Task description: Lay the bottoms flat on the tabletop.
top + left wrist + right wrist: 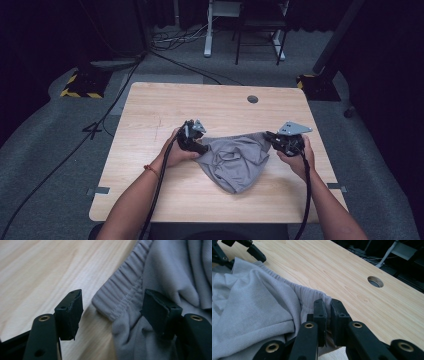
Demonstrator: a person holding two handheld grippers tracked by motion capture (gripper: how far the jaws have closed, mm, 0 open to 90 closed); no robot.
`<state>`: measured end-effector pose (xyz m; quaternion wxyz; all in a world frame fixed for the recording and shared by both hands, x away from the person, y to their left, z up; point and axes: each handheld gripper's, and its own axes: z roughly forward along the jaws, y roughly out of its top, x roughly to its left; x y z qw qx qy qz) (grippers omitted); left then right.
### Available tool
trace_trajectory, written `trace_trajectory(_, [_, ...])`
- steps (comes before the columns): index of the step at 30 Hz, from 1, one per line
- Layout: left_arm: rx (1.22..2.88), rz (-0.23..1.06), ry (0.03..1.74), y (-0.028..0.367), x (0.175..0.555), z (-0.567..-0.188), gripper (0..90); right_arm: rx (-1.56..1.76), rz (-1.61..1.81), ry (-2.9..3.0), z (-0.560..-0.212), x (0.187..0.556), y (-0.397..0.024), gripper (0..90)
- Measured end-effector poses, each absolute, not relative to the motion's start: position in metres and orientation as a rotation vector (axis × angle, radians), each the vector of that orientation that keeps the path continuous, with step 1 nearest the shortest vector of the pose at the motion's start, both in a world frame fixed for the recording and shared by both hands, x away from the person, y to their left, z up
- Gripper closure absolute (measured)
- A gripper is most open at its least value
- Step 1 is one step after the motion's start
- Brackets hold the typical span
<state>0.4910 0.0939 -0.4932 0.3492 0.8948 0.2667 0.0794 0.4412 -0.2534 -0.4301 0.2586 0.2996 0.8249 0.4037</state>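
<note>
Dark curtains and grey carpet surround a light wooden desk (150,120) with a round cable hole (252,99) near its far edge. Cables trail across the floor behind it, beside the legs of a white stand.

On the near middle of the desk lies a grey garment (235,161), crumpled, with an elastic gathered waistband (120,292) running along its far side. It hangs in a loose triangle toward the person, stretched a little between the two hands.

The right claw (327,315) is pressed together, pinching the waistband at the garment's right corner; in the right gripper view the ribbed fabric is squeezed between the two black pads. In the high view this claw (274,137) sits at the cloth's right end, held by the person's right hand (298,159).

The left claw (115,312) stands spread. In the left gripper view the folded corner of the waistband lies between its pads without either pad pressing on it; one pad is over bare wood, the other over the cloth. In the high view it (204,149) is at the garment's left corner, gripped by the left hand (177,152).
</note>
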Motion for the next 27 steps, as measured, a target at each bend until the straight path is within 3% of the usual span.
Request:
trace_trajectory(3, [2.321, 0.237, 0.74, 0.093, 0.494, -0.495, 27.9, 0.817, 1.097, 2.236, -0.431, 0.442, -0.254, 84.1])
trace_trajectory(4, [2.313, 0.252, 0.787, 0.094, 0.497, -0.496, 18.4, 0.823, 1.093, 2.241, -0.432, 0.442, -0.255, 84.0])
trace_trajectory(9, [2.302, 0.27, 0.833, 0.092, 0.5, -0.497, 15.8, 0.823, 1.097, 2.237, -0.432, 0.443, -0.257, 83.9])
trace_trajectory(11, [2.305, 0.251, 0.808, 0.09, 0.499, -0.495, 23.2, 0.82, 1.104, 2.231, -0.431, 0.443, -0.258, 83.9])
trace_trajectory(13, [2.314, 0.235, 0.757, 0.089, 0.498, -0.493, 52.2, 0.825, 1.11, 2.223, -0.429, 0.442, -0.258, 84.0])
trace_trajectory(16, [2.325, 0.211, 0.723, 0.089, 0.499, -0.49, 68.2, 0.819, 1.109, 2.219, -0.428, 0.442, -0.258, 84.1])
trace_trajectory(17, [2.325, 0.221, 0.716, 0.09, 0.498, -0.489, 68.2, 0.815, 1.11, 2.217, -0.427, 0.442, -0.258, 84.1])
trace_trajectory(18, [2.323, 0.246, 0.699, 0.091, 0.498, -0.487, 79.5, 0.813, 1.114, 2.218, -0.425, 0.442, -0.258, 84.1])
trace_trajectory(24, [2.264, 0.369, 0.648, 0.098, 0.492, -0.46, 82.9, 0.786, 1.139, 2.186, -0.411, 0.439, -0.257, 84.2])
trace_trajectory(27, [2.195, 0.443, 0.613, 0.104, 0.485, -0.429, 83.0, 0.776, 1.164, 2.156, -0.399, 0.439, -0.256, 84.3])
